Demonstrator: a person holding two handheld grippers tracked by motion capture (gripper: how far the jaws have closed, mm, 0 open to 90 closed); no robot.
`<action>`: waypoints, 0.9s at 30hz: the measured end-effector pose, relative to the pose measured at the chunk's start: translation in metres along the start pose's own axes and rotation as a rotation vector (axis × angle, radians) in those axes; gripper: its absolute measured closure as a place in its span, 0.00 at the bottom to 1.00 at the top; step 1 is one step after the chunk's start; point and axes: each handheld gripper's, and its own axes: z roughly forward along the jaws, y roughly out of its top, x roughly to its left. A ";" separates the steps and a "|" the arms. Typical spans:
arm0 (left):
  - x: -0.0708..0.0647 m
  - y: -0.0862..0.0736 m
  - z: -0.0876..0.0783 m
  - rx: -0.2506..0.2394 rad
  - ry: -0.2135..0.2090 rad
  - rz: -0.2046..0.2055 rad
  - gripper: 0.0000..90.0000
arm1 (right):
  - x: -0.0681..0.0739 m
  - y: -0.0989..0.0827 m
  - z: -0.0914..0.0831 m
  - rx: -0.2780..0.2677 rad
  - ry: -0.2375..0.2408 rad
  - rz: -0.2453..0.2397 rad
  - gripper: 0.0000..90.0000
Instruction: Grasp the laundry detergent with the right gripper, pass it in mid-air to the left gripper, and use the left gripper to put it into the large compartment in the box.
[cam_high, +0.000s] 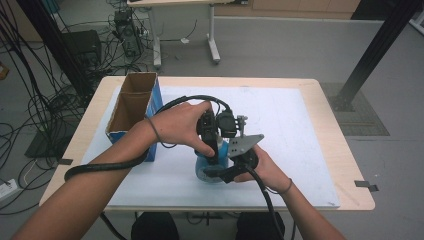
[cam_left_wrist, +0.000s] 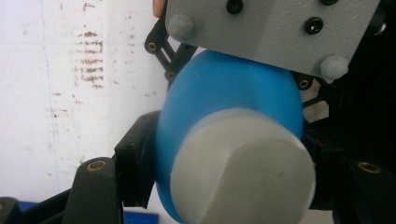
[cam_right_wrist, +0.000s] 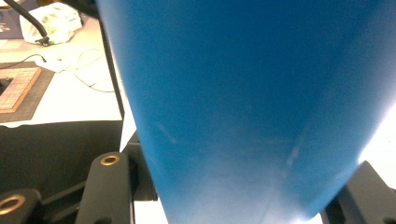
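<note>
A blue bottle (cam_high: 209, 167) with a white cap (cam_left_wrist: 243, 172) lies between both grippers, low over the white mat (cam_high: 290, 130). My left gripper (cam_high: 214, 150) comes down from above and is shut on the bottle (cam_left_wrist: 224, 88) at its cap end, its black jaws on either side. My right gripper (cam_high: 222, 172) comes in from the right under its grey plate (cam_high: 244, 144) and is shut on the blue body (cam_right_wrist: 243, 102). In the left gripper view that grey plate (cam_left_wrist: 271, 32) hides the far end of the bottle.
An open cardboard box (cam_high: 131, 107) with a blue side stands at the table's left, close to my left forearm. The wooden table edge (cam_high: 350, 165) frames the mat. Cables and desk legs (cam_high: 214, 47) lie on the floor beyond.
</note>
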 end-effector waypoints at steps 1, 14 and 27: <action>0.000 0.000 0.000 0.000 0.000 0.001 0.39 | 0.000 0.000 0.000 0.000 0.002 0.001 0.47; -0.001 -0.002 -0.004 -0.009 0.005 -0.010 0.40 | 0.001 -0.003 0.000 -0.028 -0.001 0.007 0.46; -0.003 -0.003 -0.004 -0.010 0.008 -0.023 0.40 | 0.004 -0.009 -0.001 -0.064 -0.026 0.013 0.35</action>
